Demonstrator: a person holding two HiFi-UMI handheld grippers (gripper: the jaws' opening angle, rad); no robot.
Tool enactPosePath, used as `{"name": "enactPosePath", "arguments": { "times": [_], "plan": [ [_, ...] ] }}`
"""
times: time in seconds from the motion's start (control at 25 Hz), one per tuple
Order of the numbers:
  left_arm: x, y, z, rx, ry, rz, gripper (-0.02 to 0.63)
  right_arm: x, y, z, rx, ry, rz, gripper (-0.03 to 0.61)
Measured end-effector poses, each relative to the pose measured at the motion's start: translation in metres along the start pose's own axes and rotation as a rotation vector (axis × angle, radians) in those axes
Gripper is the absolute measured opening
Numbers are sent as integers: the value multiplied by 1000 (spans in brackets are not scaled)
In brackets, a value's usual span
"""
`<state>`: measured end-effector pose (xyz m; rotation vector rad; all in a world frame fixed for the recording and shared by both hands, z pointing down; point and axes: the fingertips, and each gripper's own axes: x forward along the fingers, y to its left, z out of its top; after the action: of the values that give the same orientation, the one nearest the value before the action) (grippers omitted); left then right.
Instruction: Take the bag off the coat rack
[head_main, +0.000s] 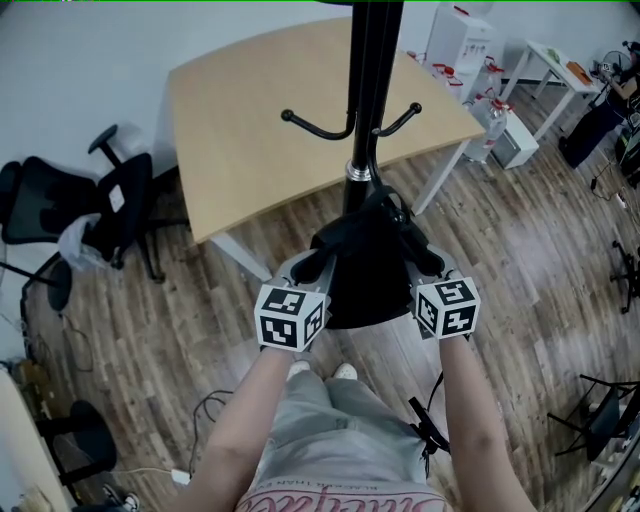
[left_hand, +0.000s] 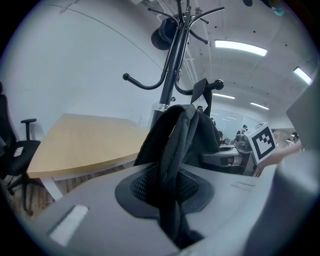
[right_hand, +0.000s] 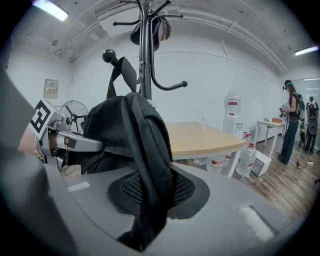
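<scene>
The bag (head_main: 372, 262) hangs against the rack (head_main: 368, 100), its loop (right_hand: 119, 75) caught over a ball-tipped hook (right_hand: 109, 56). You hold it from both sides: the left gripper (left_hand: 172, 200) has its fingers pinched narrow on a fold of the black fabric, and the right gripper (right_hand: 150, 200) is clamped the same way on the other side. The step in hand looks like freeing the loop, so raise both hands together and evenly until the loop goes slack and clears the hook's tip, then draw the bag toward you, away from the rack. Keep both pinches firm, since soft fabric can creep out of the fingers. Avoid tugging sideways; the rack could well rock toward the tabletop (head_main: 250, 130) behind it.
</scene>
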<state>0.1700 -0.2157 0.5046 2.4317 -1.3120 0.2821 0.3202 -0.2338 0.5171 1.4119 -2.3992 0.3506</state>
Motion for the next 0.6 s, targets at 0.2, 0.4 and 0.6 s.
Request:
{"name": "enactPosePath", "arguments": {
  "times": [0.2, 0.4, 0.6],
  "plan": [
    [-8, -9, 6, 5, -14, -9, 67, -14, 2, 5, 1, -18, -12, 74],
    [-15, -14, 10, 12, -25, -15, 67, -25, 7, 8, -5, -29, -28, 74],
    [-26, -18, 13, 29, -39, -28, 67, -38, 16, 11, -21, -45, -57, 72]
  ]
}}
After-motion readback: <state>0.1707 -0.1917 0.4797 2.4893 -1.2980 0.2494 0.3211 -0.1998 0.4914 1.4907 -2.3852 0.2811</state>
